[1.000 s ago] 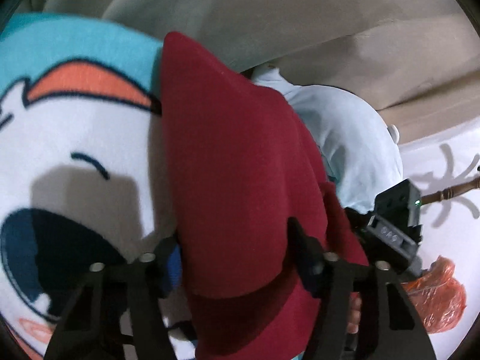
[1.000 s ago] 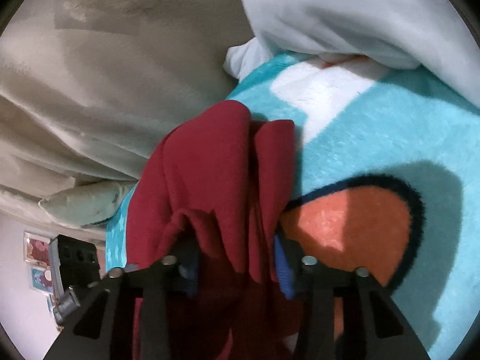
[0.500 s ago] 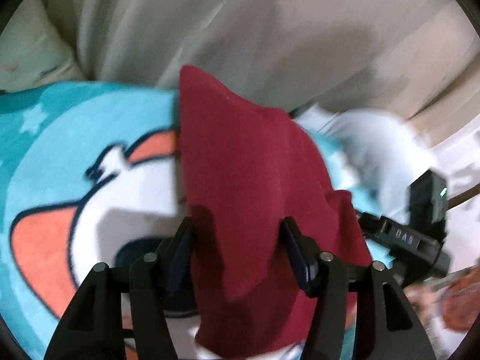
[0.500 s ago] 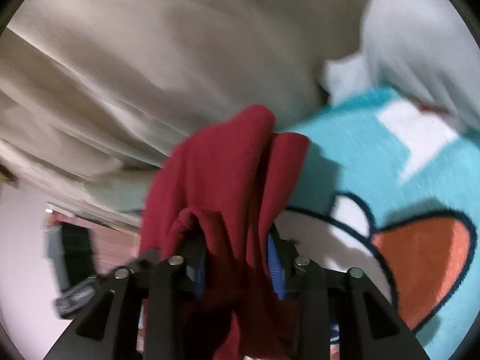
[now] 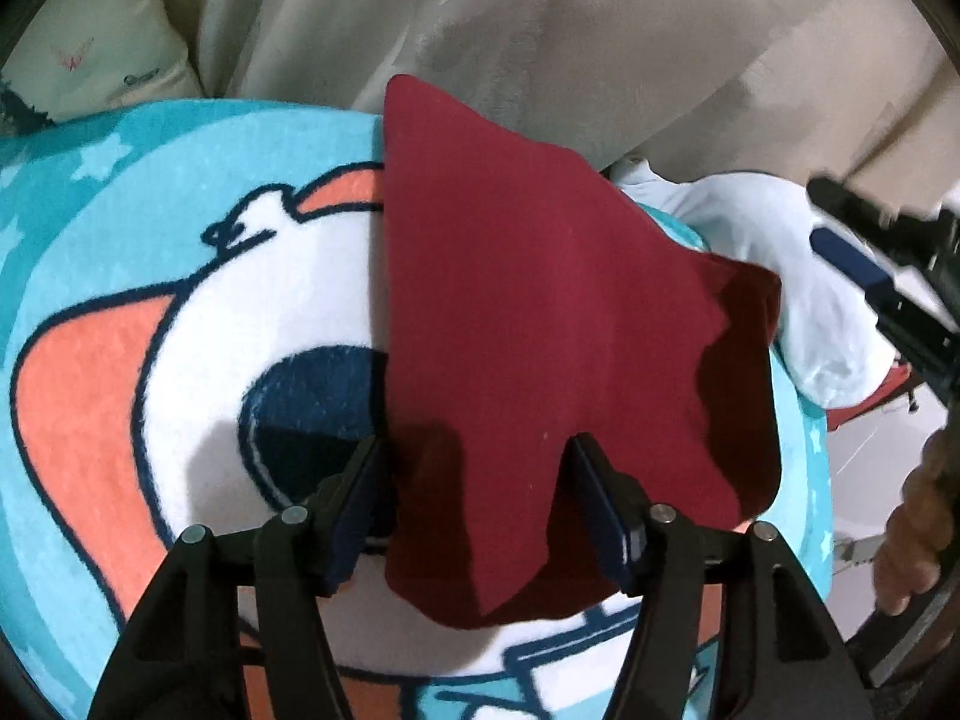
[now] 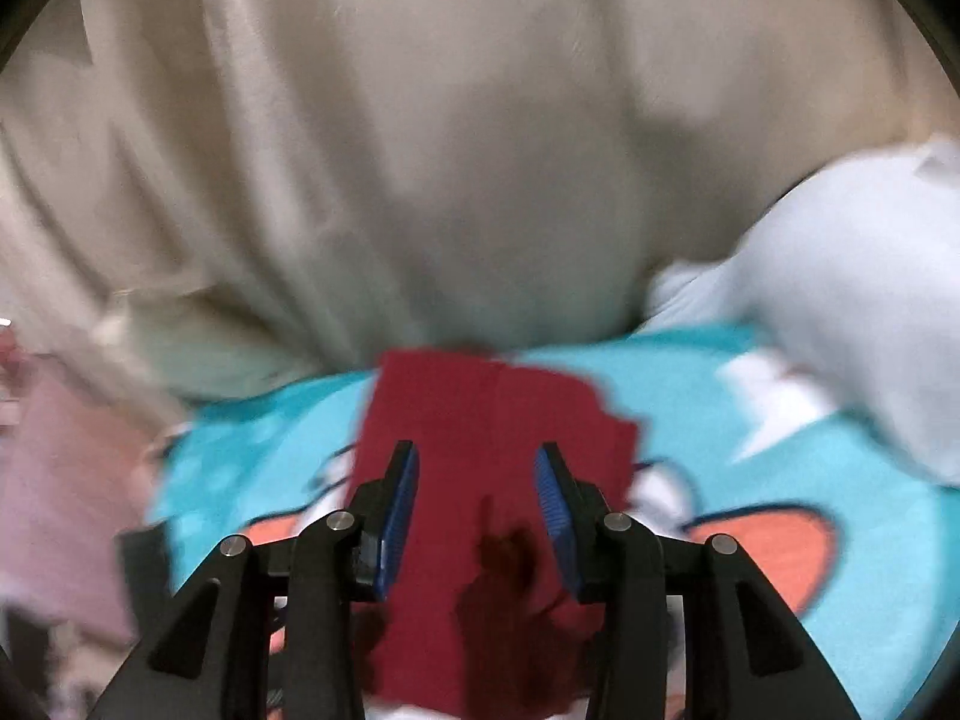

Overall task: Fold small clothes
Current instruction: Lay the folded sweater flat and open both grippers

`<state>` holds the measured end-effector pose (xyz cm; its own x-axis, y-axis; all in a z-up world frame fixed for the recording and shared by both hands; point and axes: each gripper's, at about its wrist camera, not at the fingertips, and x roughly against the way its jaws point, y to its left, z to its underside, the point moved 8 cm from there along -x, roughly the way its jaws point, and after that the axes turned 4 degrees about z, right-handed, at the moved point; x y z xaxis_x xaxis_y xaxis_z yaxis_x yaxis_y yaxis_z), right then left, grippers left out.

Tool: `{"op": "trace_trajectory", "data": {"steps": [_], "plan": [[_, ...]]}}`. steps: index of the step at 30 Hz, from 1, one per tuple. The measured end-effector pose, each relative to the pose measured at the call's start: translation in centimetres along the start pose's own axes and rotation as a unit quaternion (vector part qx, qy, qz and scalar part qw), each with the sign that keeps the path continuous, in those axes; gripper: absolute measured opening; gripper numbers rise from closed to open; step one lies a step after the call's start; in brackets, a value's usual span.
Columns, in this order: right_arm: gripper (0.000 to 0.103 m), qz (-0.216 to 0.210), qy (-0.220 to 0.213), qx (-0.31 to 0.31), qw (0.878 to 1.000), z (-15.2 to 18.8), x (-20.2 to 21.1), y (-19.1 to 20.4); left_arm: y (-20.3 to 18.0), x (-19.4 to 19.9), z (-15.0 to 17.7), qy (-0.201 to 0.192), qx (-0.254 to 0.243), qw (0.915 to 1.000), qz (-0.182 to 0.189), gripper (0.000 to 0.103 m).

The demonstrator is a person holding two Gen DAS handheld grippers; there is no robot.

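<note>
A dark red garment (image 5: 540, 324) lies on the cartoon-print turquoise blanket (image 5: 120, 252). In the left wrist view my left gripper (image 5: 477, 462) has its fingers spread wide, with the near edge of the red cloth lying between them. In the blurred right wrist view the red garment (image 6: 480, 450) lies flat beyond and under my right gripper (image 6: 477, 468), whose blue-padded fingers (image 6: 399, 480) stand apart. My right gripper also shows in the left wrist view (image 5: 888, 276) at the far right, open and off the cloth.
A pale blue garment (image 5: 780, 264) lies bunched at the blanket's far right; it also shows in the right wrist view (image 6: 840, 324). A beige curtain (image 6: 450, 150) hangs behind. A pale cushion (image 5: 90, 54) sits far left. A pink shape (image 6: 54, 468) blurs at left.
Both grippers held the red garment lifted a second ago. Now it lies on the blanket, both grippers have opened, and the right one has swung away fast.
</note>
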<state>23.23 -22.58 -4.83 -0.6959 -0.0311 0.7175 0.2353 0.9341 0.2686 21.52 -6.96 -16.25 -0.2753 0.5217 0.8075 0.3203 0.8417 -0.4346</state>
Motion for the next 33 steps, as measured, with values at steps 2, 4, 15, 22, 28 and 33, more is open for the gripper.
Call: {"op": "trace_trajectory", "data": {"steps": [2,4,15,22,28,33], "plan": [[0.045,-0.039,0.002,-0.025,0.999,0.1,0.3,0.7,0.1,0.1,0.1,0.000,-0.004,1.0000,0.005,0.062],[0.045,-0.098,0.041,-0.045,0.993,1.0,-0.8,1.9,0.3,0.6,0.5,0.003,0.000,0.9998,0.018,0.062],[0.039,-0.068,0.129,-0.149,0.978,7.9,-5.7,-3.2,2.3,7.1,0.1,-0.068,-0.006,0.9969,-0.039,0.062],[0.046,-0.065,0.104,-0.095,0.988,7.9,-2.4,-2.0,0.8,12.5,1.9,-0.138,-0.015,0.9816,-0.131,0.068],[0.058,-0.053,0.080,-0.055,0.994,8.9,1.2,-2.5,-1.5,16.5,5.0,-0.177,0.000,0.9659,-0.188,0.075],[0.058,-0.068,0.082,-0.015,0.994,11.0,3.7,-1.7,-3.5,18.0,6.6,-0.192,0.004,0.9595,-0.206,0.079]]}}
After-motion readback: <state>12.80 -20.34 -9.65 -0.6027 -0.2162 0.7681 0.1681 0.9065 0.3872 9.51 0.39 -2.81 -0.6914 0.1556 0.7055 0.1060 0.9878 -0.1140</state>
